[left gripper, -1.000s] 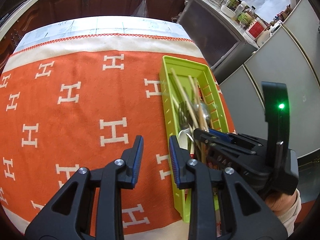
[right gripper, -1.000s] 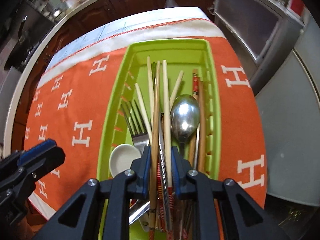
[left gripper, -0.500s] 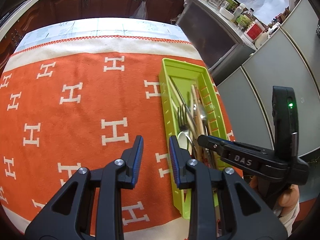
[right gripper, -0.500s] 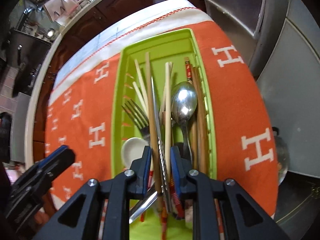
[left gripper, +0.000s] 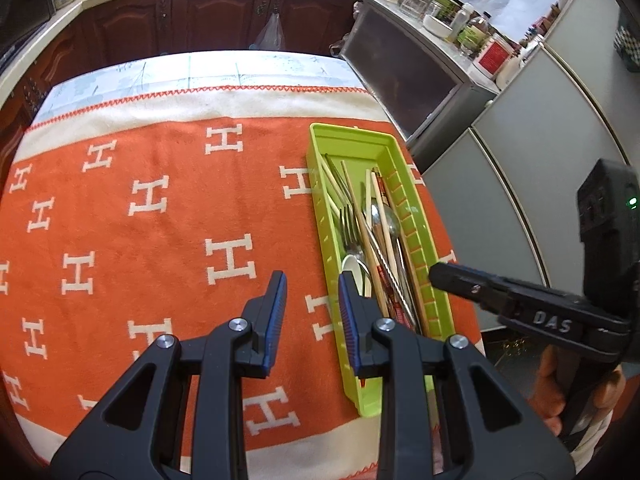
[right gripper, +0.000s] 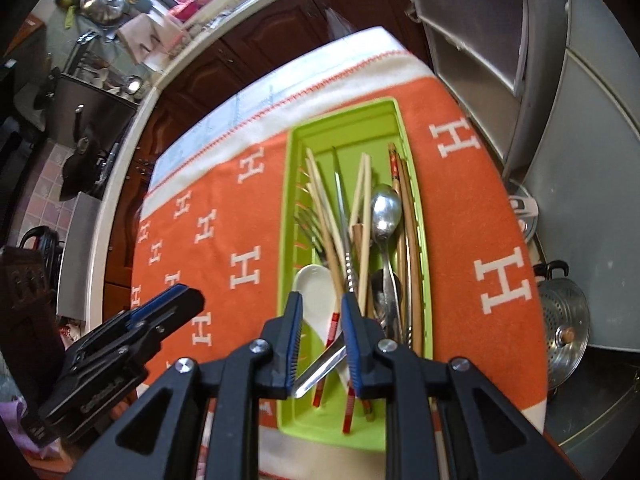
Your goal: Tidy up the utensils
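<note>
A lime green utensil tray (left gripper: 416,216) (right gripper: 422,216) lies on the orange tablecloth at the table's right side. It holds several wooden chopsticks (right gripper: 362,220), a metal spoon (right gripper: 386,212), a fork (right gripper: 310,224) and a white ceramic spoon (right gripper: 316,288). My left gripper (left gripper: 312,312) is open and empty, hovering over the cloth just left of the tray's near end. My right gripper (right gripper: 320,338) is open and empty above the tray's near end; it also shows in the left wrist view (left gripper: 440,274), and the left one shows in the right wrist view (right gripper: 176,300).
The orange cloth (left gripper: 160,240) with white H marks covers the table. Grey cabinets (left gripper: 520,160) stand right of the table. A metal steamer pot (right gripper: 564,316) sits on the floor at right. Dark wooden cupboards (left gripper: 200,16) run along the back.
My right gripper let go of the chopsticks, which now lie in the tray, and drew back and up. My left gripper has stayed in place.
</note>
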`<state>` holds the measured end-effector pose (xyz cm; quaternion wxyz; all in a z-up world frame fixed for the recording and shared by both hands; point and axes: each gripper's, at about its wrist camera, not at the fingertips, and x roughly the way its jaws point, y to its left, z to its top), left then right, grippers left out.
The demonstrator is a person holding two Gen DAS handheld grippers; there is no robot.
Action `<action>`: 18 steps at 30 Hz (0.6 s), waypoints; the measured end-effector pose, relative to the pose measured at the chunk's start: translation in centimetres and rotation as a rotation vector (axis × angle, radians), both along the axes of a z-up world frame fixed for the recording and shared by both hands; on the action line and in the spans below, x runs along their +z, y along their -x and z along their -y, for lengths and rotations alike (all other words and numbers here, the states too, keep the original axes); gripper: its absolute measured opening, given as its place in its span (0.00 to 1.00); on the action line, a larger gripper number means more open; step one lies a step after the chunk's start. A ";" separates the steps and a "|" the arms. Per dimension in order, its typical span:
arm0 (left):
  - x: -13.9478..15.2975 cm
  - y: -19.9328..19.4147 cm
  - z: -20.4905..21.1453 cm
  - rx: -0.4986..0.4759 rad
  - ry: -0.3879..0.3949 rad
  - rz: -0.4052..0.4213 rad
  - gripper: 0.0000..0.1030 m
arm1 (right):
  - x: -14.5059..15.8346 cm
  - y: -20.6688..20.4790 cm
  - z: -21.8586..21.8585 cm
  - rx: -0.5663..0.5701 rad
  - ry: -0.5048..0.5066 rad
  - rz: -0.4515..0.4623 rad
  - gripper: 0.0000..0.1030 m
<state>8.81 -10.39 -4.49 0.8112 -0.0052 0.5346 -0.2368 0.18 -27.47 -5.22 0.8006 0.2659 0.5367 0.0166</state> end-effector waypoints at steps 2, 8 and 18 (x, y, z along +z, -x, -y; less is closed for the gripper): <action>0.9 0.9 -0.3 -0.012 -0.017 0.019 0.32 | 1.2 0.7 -0.5 0.007 0.023 0.030 0.19; 4.9 4.2 -2.5 0.020 -0.060 0.154 0.55 | 4.7 3.2 -2.9 0.059 0.093 0.135 0.19; 9.0 10.2 -5.7 0.156 -0.155 0.357 0.79 | 8.4 7.9 -6.6 0.080 0.168 0.280 0.23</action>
